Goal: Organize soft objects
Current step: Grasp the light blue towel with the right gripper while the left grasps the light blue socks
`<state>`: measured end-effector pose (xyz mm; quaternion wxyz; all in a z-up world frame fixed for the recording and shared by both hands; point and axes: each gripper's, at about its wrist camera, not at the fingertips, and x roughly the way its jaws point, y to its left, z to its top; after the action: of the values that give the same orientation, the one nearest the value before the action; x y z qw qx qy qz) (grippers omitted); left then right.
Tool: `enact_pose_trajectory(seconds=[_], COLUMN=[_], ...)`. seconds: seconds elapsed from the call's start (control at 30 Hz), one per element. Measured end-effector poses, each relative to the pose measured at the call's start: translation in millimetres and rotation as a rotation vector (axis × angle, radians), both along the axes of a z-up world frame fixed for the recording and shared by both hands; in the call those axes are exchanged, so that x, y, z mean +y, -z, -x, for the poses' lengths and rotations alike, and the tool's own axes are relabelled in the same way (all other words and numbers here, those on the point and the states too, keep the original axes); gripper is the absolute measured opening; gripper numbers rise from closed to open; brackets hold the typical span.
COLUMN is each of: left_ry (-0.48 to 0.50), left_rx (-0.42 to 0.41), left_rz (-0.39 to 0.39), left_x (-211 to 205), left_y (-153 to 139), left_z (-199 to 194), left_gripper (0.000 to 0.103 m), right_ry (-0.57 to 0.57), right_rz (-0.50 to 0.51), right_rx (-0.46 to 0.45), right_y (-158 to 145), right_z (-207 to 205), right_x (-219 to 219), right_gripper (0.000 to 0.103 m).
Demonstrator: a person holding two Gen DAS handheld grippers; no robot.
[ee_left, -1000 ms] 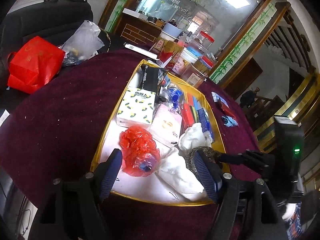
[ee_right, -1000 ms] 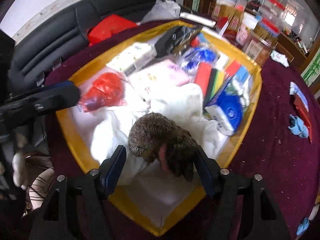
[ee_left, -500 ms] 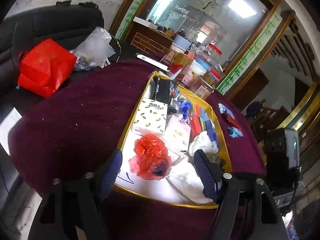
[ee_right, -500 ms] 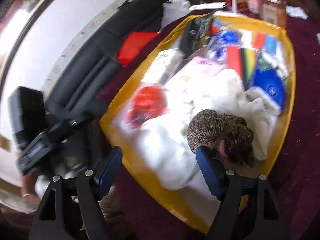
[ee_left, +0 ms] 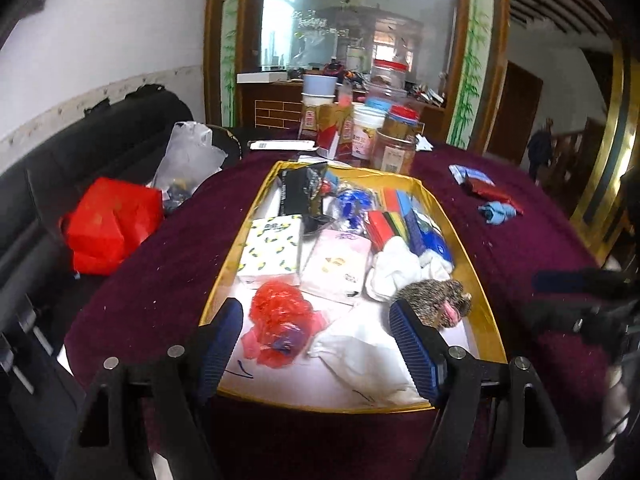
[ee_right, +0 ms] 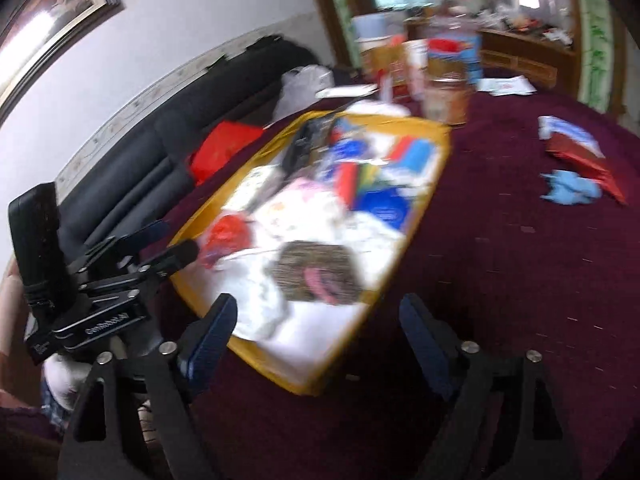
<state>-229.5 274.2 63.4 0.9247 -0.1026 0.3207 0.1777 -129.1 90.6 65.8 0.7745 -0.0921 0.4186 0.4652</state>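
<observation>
A yellow-rimmed tray [ee_left: 248, 216] lies on the maroon tablecloth and holds soft things. In it are a crumpled red plastic bag [ee_left: 280, 316], white cloths [ee_left: 368, 356], a speckled brown plush piece [ee_left: 436, 304], and tissue packs [ee_left: 272, 248]. My left gripper [ee_left: 316, 332] hovers open over the tray's near end, with nothing gripped. My right gripper [ee_right: 318, 320] hangs above the tray's near corner [ee_right: 304, 384], its jaws opening and nothing between them. The brown plush piece [ee_right: 316, 276] lies in the tray beyond its fingertips. The right wrist view is blurred.
A black sofa [ee_left: 80, 152] with a red bag [ee_left: 112, 224] and a clear plastic bag [ee_left: 184, 160] flanks the table's left. Jars and boxes [ee_left: 360, 132] crowd the far end. A blue glove [ee_left: 496, 212] and a red packet [ee_left: 488, 188] lie on the cloth at right.
Both grippers have drawn back and up from the tray and rolled. The brown plush piece, between the right fingers a second ago, now lies in the tray clear of them.
</observation>
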Motion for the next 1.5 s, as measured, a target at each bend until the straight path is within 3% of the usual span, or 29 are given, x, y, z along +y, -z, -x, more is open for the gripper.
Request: enact_pose_trajectory(seconds=[0.5,1.07,1.5], left_ry=[0.107,0.204,0.242], left_rx=[0.092,0.151,0.183], left_rz=[-0.115,-0.229,-0.234], left_x=[-72,-130,-143], left_y=[-4,-5,2], left_z=[-28,-51,-60], left_gripper=[0.08,0.081,0.082], right_ry=[0.235,0.616,0.767], right_rz=[-0.01,0.023,0.006], right_rx=[0.005,0.008,0.043], right_y=[20,30,37], right_z=[-40,-91,-103], right_x=[-110,-290,-348], right_gripper=[0.084,0.084,0.084])
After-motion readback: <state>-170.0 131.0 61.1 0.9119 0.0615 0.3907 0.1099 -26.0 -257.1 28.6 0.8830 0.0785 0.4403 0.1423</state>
